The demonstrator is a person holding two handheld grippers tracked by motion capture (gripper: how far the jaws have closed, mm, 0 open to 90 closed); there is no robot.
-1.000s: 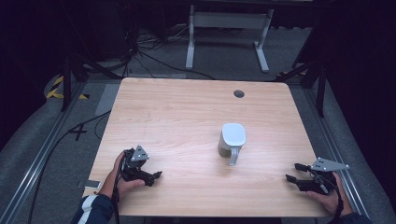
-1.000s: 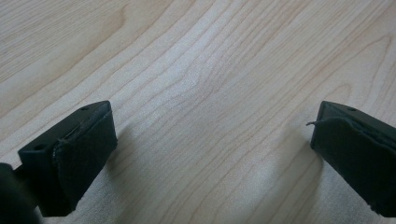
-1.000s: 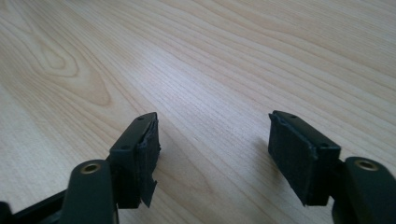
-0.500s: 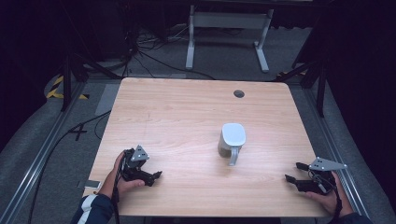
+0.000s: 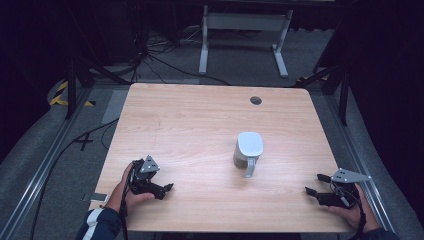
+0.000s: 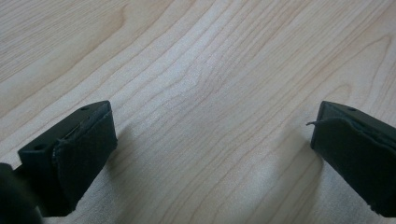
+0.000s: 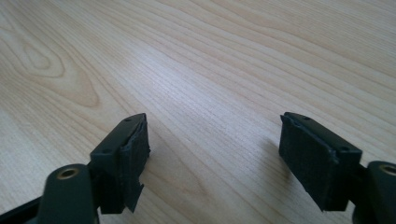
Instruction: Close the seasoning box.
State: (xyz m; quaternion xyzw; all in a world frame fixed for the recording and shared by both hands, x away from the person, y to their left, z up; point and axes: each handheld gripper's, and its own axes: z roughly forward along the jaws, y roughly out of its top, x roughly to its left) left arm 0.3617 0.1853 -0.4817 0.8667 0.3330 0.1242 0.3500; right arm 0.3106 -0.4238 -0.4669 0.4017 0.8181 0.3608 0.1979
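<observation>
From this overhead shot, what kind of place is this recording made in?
Probably a lab or recording studio: a bare wooden table on grey carpet, loose cables on the floor behind it, dark surroundings, and a metal stand.

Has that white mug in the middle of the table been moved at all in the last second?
No. The white mug sits at the same spot below the round hole in the table, handle toward the person.

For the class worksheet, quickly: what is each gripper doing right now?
Left gripper: open, holding nothing, above the light wooden table.
Right gripper: open, holding nothing.
</observation>
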